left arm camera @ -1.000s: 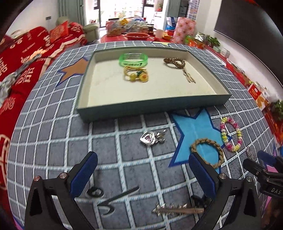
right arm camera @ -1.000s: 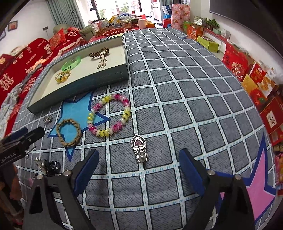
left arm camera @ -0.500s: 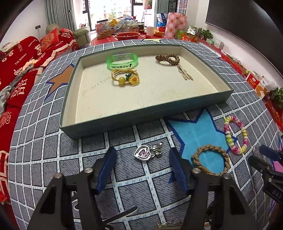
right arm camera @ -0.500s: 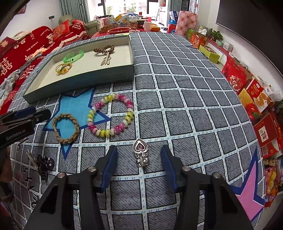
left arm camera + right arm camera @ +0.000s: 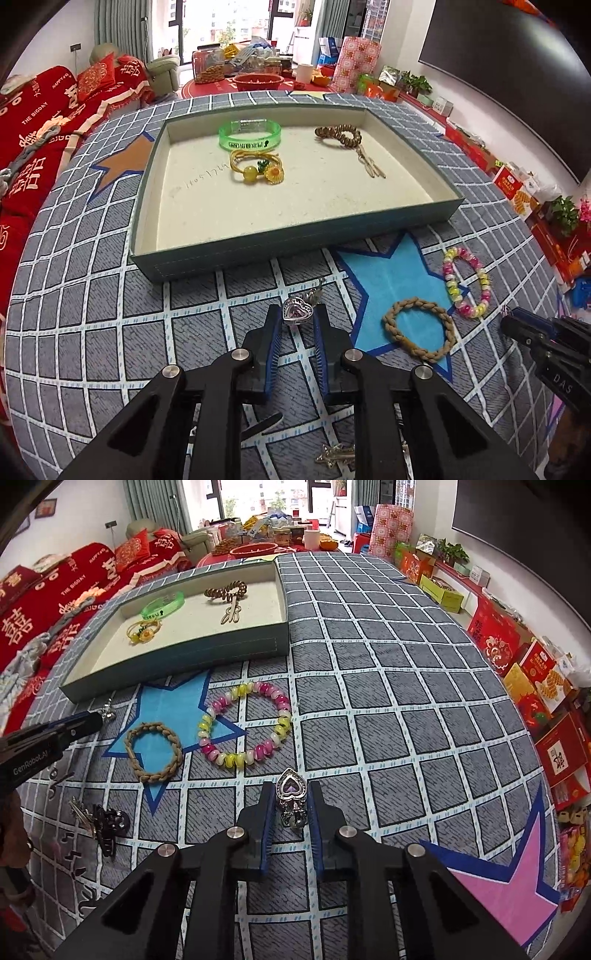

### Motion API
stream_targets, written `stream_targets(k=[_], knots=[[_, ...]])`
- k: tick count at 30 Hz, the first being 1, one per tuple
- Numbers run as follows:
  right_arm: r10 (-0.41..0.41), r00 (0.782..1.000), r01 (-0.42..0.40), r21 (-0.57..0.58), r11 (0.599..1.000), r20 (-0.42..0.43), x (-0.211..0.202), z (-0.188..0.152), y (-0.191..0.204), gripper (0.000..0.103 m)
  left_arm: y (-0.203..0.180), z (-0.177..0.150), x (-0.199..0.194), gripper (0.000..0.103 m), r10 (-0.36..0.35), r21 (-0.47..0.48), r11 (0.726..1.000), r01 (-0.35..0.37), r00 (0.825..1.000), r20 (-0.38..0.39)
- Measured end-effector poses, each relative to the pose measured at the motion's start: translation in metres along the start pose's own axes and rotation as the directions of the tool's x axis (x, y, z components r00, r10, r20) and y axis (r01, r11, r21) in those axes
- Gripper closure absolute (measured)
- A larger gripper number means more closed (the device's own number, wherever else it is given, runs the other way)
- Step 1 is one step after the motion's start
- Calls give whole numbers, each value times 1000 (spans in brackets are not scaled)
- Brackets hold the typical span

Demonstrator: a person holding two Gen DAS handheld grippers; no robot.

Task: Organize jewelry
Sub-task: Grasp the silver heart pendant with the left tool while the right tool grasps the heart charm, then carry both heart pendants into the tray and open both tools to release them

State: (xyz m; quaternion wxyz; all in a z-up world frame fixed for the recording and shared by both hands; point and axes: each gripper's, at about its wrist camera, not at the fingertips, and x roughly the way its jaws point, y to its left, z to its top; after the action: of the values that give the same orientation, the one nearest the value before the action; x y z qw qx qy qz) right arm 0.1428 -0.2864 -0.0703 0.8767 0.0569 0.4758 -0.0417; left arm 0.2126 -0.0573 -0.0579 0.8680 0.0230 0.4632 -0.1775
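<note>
Over the tablecloth, both hand-held grippers tilt down — jaws closing on pendants.

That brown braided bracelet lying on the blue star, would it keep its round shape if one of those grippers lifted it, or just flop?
The brown braided bracelet looks like plaited cord, so it would probably sag into an oval when lifted by one side. It seems light, likely sliding easily across the cloth if nudged. Its rough weave should give the pads good hold, so slipping looks unlikely.

Silver heart pendant and purple heart pendant flat on grid cloth; beaded bracelet, braided bracelet beside tray
</note>
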Motion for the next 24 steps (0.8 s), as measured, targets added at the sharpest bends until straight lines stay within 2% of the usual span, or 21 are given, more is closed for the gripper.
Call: stream_targets(k=[12, 24], knots=[[91, 995, -95, 76, 993, 43, -23, 13, -17, 84, 0, 6, -22, 72, -40, 3, 999, 40, 998, 47], [145, 986, -150, 68, 986, 78, -29, 44, -7, 84, 5, 29, -46, 72, -54, 3, 999, 54, 992, 116]])
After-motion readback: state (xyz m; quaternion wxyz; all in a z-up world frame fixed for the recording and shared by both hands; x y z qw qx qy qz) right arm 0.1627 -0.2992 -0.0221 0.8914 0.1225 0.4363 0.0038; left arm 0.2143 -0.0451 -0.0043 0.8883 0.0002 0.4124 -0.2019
